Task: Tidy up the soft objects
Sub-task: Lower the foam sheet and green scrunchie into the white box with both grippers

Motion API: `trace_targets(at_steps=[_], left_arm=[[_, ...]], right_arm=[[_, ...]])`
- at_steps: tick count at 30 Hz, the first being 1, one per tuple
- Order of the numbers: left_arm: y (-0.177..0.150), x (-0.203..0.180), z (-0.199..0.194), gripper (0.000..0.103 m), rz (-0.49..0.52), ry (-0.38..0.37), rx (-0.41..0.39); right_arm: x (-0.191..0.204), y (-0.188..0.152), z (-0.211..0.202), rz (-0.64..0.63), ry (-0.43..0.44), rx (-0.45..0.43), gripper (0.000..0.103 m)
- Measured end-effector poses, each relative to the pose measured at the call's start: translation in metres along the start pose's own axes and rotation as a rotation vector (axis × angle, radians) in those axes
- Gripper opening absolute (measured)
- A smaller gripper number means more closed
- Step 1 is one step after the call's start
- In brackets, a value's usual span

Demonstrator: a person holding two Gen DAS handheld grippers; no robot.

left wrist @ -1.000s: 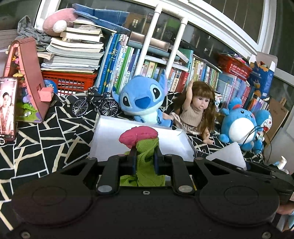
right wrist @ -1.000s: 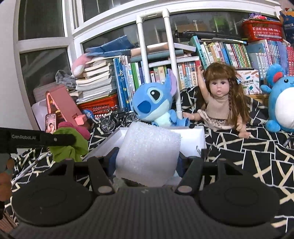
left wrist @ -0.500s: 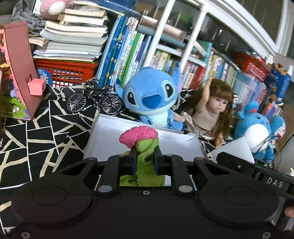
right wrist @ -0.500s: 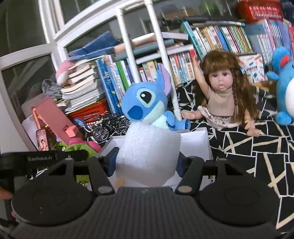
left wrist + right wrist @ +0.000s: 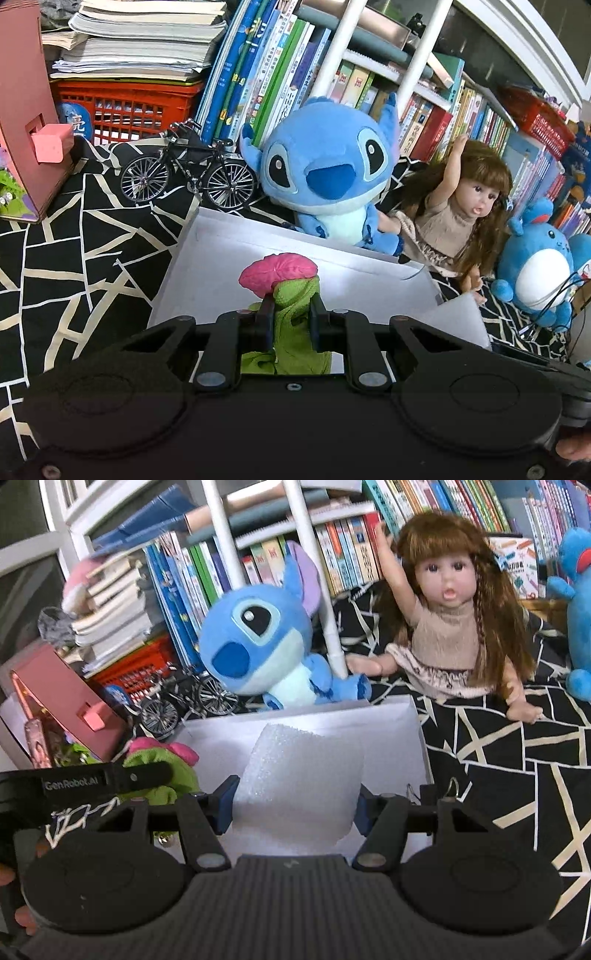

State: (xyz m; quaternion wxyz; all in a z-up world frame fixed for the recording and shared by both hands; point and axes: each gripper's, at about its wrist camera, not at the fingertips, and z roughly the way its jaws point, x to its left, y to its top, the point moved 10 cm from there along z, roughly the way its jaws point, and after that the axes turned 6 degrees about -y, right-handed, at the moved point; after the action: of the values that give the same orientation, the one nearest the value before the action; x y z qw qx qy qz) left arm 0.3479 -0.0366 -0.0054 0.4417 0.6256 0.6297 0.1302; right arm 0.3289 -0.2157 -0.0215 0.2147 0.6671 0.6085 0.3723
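Note:
My left gripper point(image 5: 293, 312) is shut on a green and pink soft toy point(image 5: 284, 273), which hangs over the near left part of a white open box point(image 5: 229, 236). The same toy point(image 5: 162, 768) shows at the left of the right wrist view, beside the box point(image 5: 413, 731). My right gripper point(image 5: 295, 799) is shut on a white foam block point(image 5: 303, 779), its blue pads pressing both sides, above the box's near edge. A corner of that foam block point(image 5: 458, 317) appears at the right of the left wrist view.
Behind the box sit a blue plush point(image 5: 328, 173), a long-haired doll point(image 5: 469, 206) and a blue round plush point(image 5: 535, 266). A model bicycle point(image 5: 188, 173), a red basket point(image 5: 125, 103), a pink toy house point(image 5: 26, 110) and rows of books point(image 5: 258, 74) crowd the black patterned cloth point(image 5: 74, 236).
Both grippers have moved forward and lower toward the white box, which now looks larger and closer. Each keeps its hold on its object.

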Motion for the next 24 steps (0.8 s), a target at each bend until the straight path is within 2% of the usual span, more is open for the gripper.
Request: trace_targets(at_steps=[9,20,23,24], left_arm=[[-0.01,0.003,0.01,0.018,0.036,0.043,0.039],[-0.022,0.003,0.013,0.021,0.039,0.027,0.065],[-0.023,0.0,0.012,0.026,0.052,0.019,0.064],[-0.023,0.0,0.011,0.031,0.055,0.019,0.061]], right_arm=[[-0.001,-0.006,0.013,-0.003,-0.014,0.033,0.066],[0.004,-0.018,0.022,-0.038,-0.018,0.063,0.066],[0.003,-0.019,0.023,-0.039,-0.02,0.064,0.066],[0.002,-0.02,0.023,-0.037,-0.018,0.065,0.07]])
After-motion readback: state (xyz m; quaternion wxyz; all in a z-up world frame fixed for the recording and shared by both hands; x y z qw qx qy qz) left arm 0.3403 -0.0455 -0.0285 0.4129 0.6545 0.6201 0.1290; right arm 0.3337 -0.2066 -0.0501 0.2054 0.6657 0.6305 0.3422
